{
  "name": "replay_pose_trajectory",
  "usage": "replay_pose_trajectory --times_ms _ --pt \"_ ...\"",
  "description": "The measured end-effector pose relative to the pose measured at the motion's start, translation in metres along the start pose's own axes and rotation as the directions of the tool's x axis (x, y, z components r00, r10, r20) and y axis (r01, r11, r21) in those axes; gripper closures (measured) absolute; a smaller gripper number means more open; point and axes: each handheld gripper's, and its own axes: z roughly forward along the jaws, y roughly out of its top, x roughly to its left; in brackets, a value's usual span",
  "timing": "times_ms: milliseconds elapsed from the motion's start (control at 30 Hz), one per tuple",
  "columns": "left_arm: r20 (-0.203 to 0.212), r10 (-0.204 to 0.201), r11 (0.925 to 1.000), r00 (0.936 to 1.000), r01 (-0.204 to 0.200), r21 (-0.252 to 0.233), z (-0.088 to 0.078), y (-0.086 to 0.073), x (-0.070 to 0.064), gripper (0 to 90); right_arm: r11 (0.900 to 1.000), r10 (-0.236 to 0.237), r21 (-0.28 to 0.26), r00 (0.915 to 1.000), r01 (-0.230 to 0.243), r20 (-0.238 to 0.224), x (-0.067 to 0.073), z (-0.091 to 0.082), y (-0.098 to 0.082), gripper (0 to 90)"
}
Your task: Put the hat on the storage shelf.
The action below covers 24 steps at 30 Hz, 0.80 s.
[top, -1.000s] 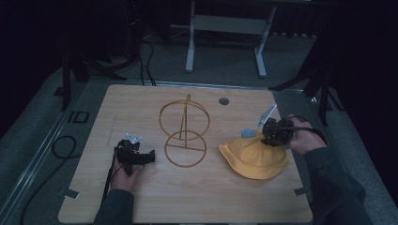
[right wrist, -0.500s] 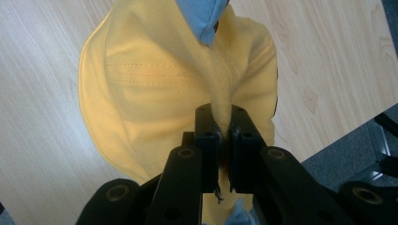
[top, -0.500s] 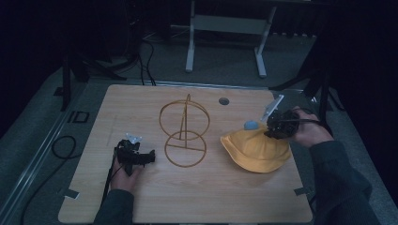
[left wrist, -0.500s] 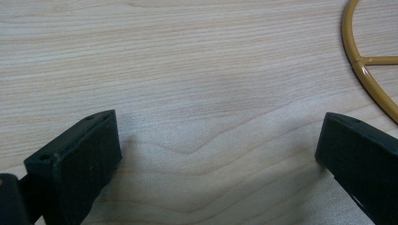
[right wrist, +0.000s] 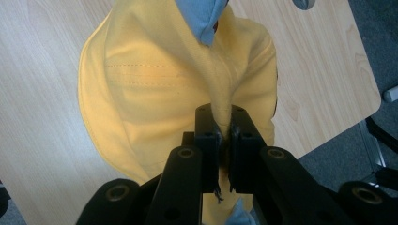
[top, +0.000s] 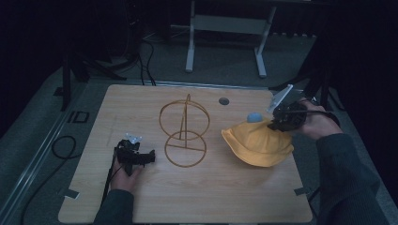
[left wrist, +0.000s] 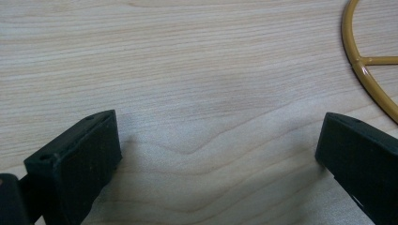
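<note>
A yellow bucket hat (top: 257, 143) with a pale blue lining (top: 254, 116) hangs partly lifted over the right side of the wooden table (top: 155, 201). My right gripper (top: 278, 122) is shut on a pinched fold of the hat's fabric (right wrist: 223, 110); the yellow hat (right wrist: 155, 79) drapes down from the jaws, blue lining (right wrist: 202, 16) showing at the top. A gold wire stand (top: 184, 133) with a ring base and an upright hoop sits mid-table. My left gripper (top: 149, 157) rests on the table left of the stand, jaws wide apart over bare wood (left wrist: 216, 126), the stand's ring (left wrist: 363, 65) at the edge.
A small round grommet (top: 224, 101) sits in the table's far side. Cables (top: 61, 150) trail on the floor at the left, and a white table frame (top: 225, 28) stands beyond the far edge. The table's right edge lies close under the hat.
My right gripper has risen with the hat's fabric in it, pulling the hat's far side up so the blue lining shows more. The left gripper stayed put.
</note>
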Motion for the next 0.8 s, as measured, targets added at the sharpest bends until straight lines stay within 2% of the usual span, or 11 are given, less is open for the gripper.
replay_pose_trajectory --times_ms 500,800 --pt "0.000 0.000 1.0000 1.0000 0.000 0.001 0.000 0.000 0.000 0.4 0.999 -0.003 -0.037 1.0000 0.003 0.003 -0.008 -0.016 0.006 84.5" --pt "0.000 0.000 1.0000 1.0000 0.000 0.001 0.000 0.000 0.000 0.4 0.998 -0.001 -0.066 0.9997 0.003 0.026 -0.012 -0.028 0.008 84.6"
